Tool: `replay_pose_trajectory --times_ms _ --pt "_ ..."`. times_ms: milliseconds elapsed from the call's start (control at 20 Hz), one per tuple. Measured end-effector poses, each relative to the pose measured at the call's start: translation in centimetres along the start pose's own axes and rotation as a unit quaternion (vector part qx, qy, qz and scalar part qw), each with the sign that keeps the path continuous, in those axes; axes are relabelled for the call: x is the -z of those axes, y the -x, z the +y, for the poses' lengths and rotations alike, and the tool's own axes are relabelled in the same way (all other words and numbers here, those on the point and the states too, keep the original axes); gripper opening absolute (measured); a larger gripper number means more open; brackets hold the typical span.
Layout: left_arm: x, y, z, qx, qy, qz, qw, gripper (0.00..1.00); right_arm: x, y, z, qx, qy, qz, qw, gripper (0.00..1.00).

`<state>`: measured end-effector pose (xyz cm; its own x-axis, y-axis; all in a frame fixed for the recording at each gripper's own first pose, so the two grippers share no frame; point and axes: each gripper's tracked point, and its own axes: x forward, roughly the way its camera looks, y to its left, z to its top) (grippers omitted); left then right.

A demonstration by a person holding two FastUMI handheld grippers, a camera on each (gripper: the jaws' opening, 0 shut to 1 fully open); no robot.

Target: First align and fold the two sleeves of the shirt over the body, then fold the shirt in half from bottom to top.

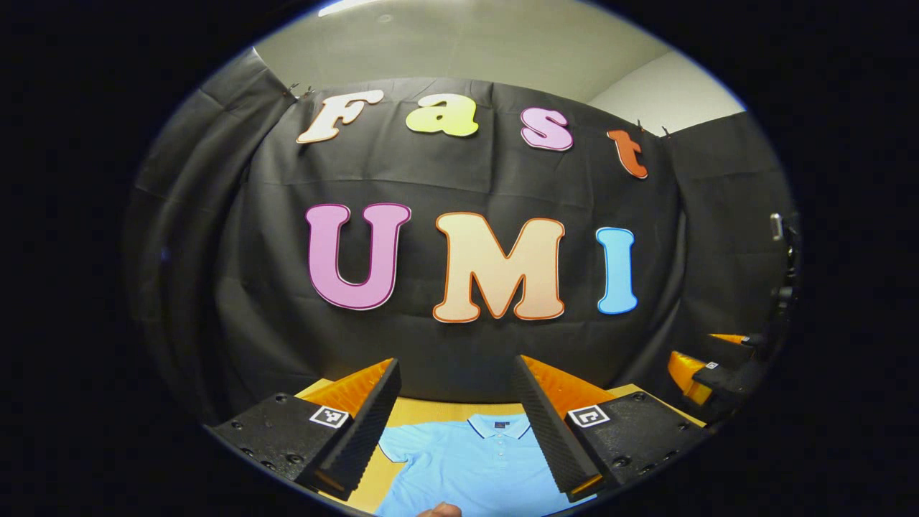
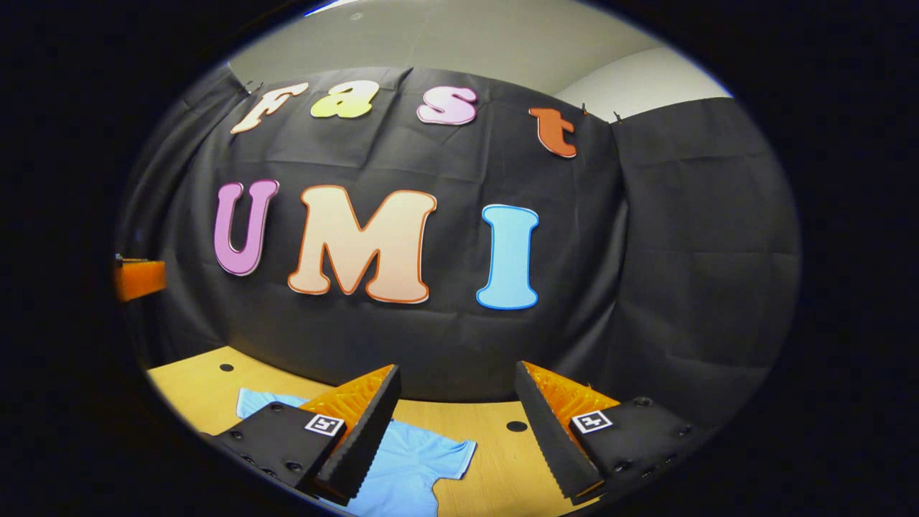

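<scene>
Each hand-held gripper has ridged fingers on black screw-studded blocks, each bearing a square black-and-white marker, perhaps a tracking tag.

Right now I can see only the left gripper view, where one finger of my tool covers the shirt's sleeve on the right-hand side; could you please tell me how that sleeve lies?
Observer: In the right gripper view that sleeve lies spread out flat on the table, not yet folded over the body of the shirt.
Operator: Thank you. Is the right tool holding anything?
Observer: No. The right tool is open, with nothing gripped between its fingers.
</scene>
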<state>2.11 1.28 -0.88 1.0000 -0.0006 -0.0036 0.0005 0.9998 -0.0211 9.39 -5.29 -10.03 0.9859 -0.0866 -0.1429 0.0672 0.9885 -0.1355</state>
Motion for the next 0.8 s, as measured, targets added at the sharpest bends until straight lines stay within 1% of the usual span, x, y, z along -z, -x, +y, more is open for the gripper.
replay_pose_trajectory --times_ms 100,250,300,350,400,800 --pt "0.3 -0.4 0.7 0.0 0.0 0.002 1.0 0.94 2.0 -1.7 0.4 0.003 0.002 0.02 1.0 0.99" --pt "1.3 -0.7 2.3 -0.013 -0.001 0.015 1.0 0.94 5.2 -4.1 0.9 0.004 -0.002 0.06 0.998 0.99" --pt "1.3 -0.8 2.8 -0.016 0.0 0.017 1.0 0.93 6.1 -4.8 0.9 0.005 -0.004 0.068 0.998 0.99" --pt "1.6 -0.8 3.4 -0.021 0.0 0.02 1.0 0.95 7.1 -5.4 0.9 0.008 -0.003 0.078 0.997 0.99" --pt "1.8 -0.8 3.9 -0.025 -0.001 0.023 0.999 0.94 8.1 -6.1 0.7 0.012 0.003 0.086 0.996 0.99" --pt "2.5 -1.2 6.8 -0.047 -0.015 0.036 0.998 0.94 16.3 -9.6 0.0 0.031 0.017 0.174 0.984 0.99"
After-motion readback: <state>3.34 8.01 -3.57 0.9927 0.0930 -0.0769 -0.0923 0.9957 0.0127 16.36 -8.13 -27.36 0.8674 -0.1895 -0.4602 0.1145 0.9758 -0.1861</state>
